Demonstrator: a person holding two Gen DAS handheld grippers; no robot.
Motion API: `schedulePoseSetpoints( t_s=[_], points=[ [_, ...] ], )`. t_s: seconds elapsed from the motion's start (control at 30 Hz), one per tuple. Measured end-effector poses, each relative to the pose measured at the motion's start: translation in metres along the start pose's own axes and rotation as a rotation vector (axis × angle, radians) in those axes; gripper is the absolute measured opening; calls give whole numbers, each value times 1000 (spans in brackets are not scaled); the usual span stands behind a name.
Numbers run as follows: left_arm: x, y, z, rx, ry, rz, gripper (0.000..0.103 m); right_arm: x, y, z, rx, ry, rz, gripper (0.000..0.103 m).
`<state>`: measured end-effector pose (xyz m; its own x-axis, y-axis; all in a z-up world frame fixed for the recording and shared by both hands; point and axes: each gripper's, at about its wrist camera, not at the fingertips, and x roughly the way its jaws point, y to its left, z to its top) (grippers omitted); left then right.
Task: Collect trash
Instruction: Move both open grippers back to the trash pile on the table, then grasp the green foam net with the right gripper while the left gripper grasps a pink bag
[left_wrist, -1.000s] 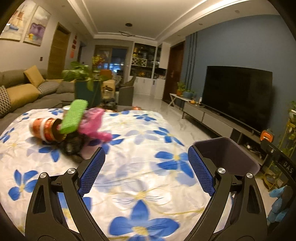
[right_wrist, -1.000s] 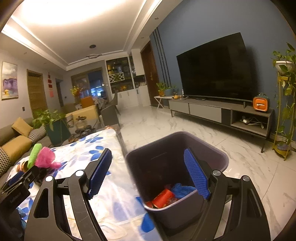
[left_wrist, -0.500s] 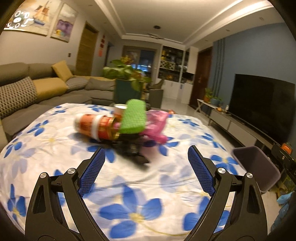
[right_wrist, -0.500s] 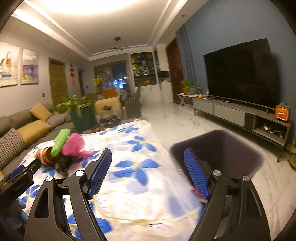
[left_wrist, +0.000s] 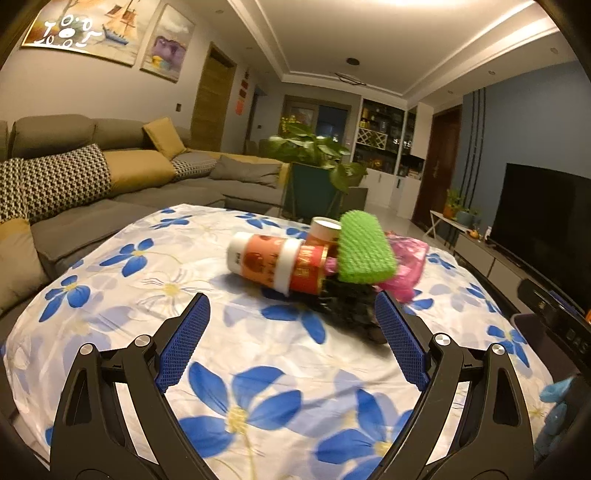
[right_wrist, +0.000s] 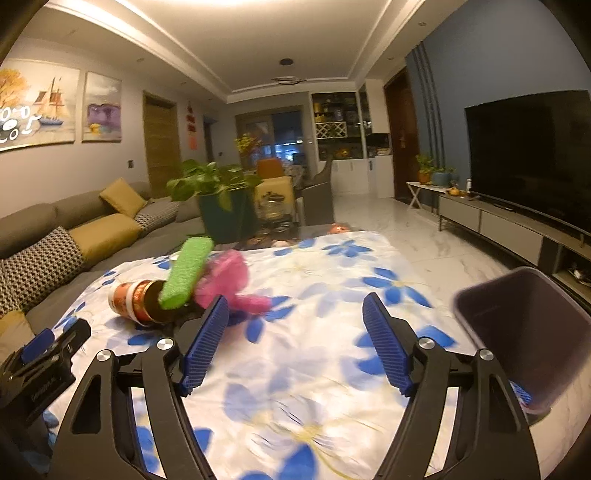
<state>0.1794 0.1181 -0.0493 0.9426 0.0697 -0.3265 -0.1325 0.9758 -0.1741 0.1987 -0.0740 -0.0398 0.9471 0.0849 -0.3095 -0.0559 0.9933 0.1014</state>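
The left gripper (left_wrist: 291, 339) hangs over the flower-print cloth (left_wrist: 229, 354) that covers the bench, its blue-padded jaws spread wide with nothing between them. Just ahead of it, toward the far right part of the bench, lies a small heap of trash. An orange-and-white canister (left_wrist: 266, 264) lies on its side, its open gold-rimmed end touching a dark crumpled bag (left_wrist: 347, 304). A green mesh sleeve (left_wrist: 364, 249) rests tilted on top of the bag and canister, and a pink plastic bag (left_wrist: 404, 264) sits against its right side. A second small cup (left_wrist: 323, 230) stands behind the canister. The right finger pad (left_wrist: 400, 343) of the left gripper is just beside the dark bag; whether it touches cannot be told.

The right gripper (right_wrist: 295, 341) is also wide open and empty, held above the near middle of the bench. From its view the heap lies to the left, with the green sleeve (right_wrist: 186, 273) leaning over the canister (right_wrist: 135, 299) and the pink bag (right_wrist: 229, 282) beside it. A dark trash bin (right_wrist: 528, 332) stands past the right edge of the bench, near the right gripper. The left gripper's camera mount (right_wrist: 40, 358) shows at the lower left.
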Motion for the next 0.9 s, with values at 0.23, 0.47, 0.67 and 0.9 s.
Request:
schedulePoseSetpoints(
  t_s=[0.23, 0.47, 0.67, 0.9],
  points=[
    [12, 21, 6, -21, -14, 34, 89, 37, 40, 9, -33, 19, 61, 63],
    [23, 38, 18, -29, -26, 69, 89, 77, 83, 16, -117, 34, 107, 58],
    [30, 48, 25, -33, -43, 78, 89, 120, 97, 17, -124, 107, 121, 51],
    [39, 47, 25, -29, -34, 66, 89, 134, 105, 6, -151, 156, 146, 18]
  ],
)
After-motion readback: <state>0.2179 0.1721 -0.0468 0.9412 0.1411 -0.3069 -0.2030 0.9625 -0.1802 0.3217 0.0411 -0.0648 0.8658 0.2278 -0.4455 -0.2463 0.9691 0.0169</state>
